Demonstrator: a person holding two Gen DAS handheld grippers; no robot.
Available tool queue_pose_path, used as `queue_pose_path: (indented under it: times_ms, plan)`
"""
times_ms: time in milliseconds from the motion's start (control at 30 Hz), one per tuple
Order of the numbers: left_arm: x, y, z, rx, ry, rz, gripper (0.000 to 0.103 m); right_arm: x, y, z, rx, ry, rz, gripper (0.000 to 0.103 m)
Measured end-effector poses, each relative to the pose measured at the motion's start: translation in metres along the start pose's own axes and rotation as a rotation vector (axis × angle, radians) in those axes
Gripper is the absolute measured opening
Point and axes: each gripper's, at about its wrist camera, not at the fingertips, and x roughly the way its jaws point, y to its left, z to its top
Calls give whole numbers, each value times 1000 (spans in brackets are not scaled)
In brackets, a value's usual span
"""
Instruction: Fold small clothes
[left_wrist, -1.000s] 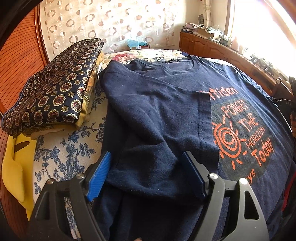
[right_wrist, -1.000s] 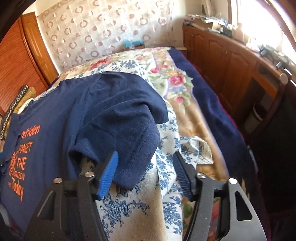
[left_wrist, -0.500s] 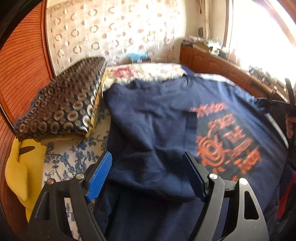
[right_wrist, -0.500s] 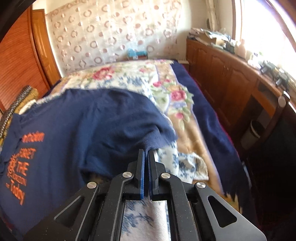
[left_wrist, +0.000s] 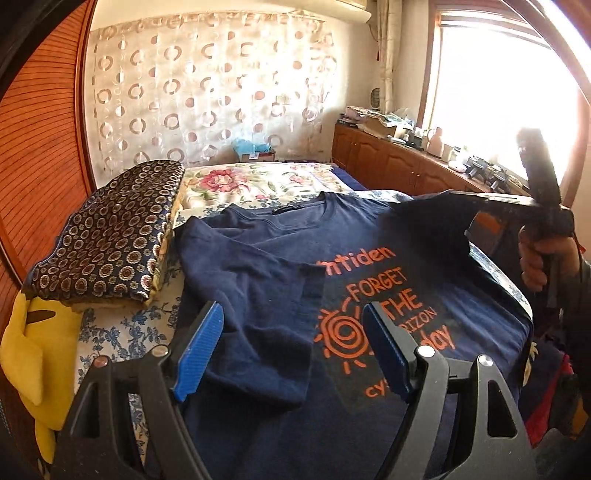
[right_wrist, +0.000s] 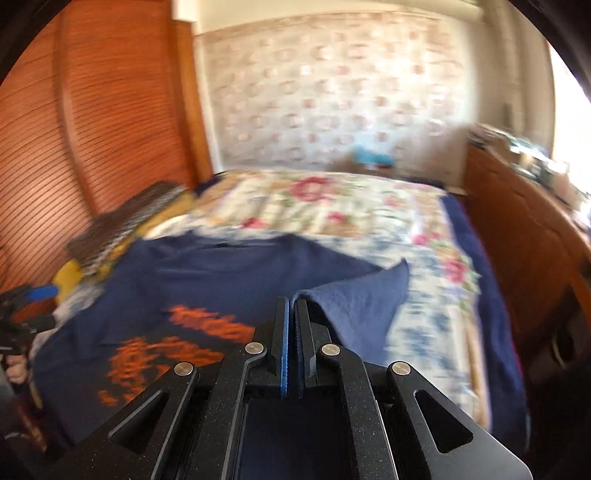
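Shirt (left_wrist: 258, 280): one. Right gripper (right_wrist: 291, 306) clamps its sleeve (right_wrist: 354, 299); left gripper (left_wrist: 291, 343) wide, empty.

Right wrist view motion-blurred, T-shirt (right_wrist: 207, 280) print unreadable, print's first word part covered in left view

A circle-patterned curtain (left_wrist: 207, 96) backs the bed (left_wrist: 258, 181); wooden cabinets (left_wrist: 388, 166) run beneath a bright window (left_wrist: 498, 99).
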Motion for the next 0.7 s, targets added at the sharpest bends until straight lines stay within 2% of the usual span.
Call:
queue_pose_path:
  times_ms: [67,100,133,233,400,533,700]
  plan:
    - [0,-1,-2,2,2,-1,78,10,13,-4,-26,26,-10,12]
    - [-1,-1,-3,0,2,-2,78,14,15,-5,-32,31,-23,28]
    - [-1,-1,-4,-3,3,-4,78,15,12,-6,-26,29,-30,35]
    - [-2,-2,-5,-7,2,-5,78,16,-9,-9,19,26,-82,36]
    - [-4,-4,-7,-8,-8,-5,78,24,-48,-19,107,80,-154,36]
    - [-4,-10,-10,-2,-6,-8,78,42,-65,-36,147,141,-164,36]
    - [-4,-11,-11,6,-4,-11,78,64,-66,-49,156,205,-141,36]
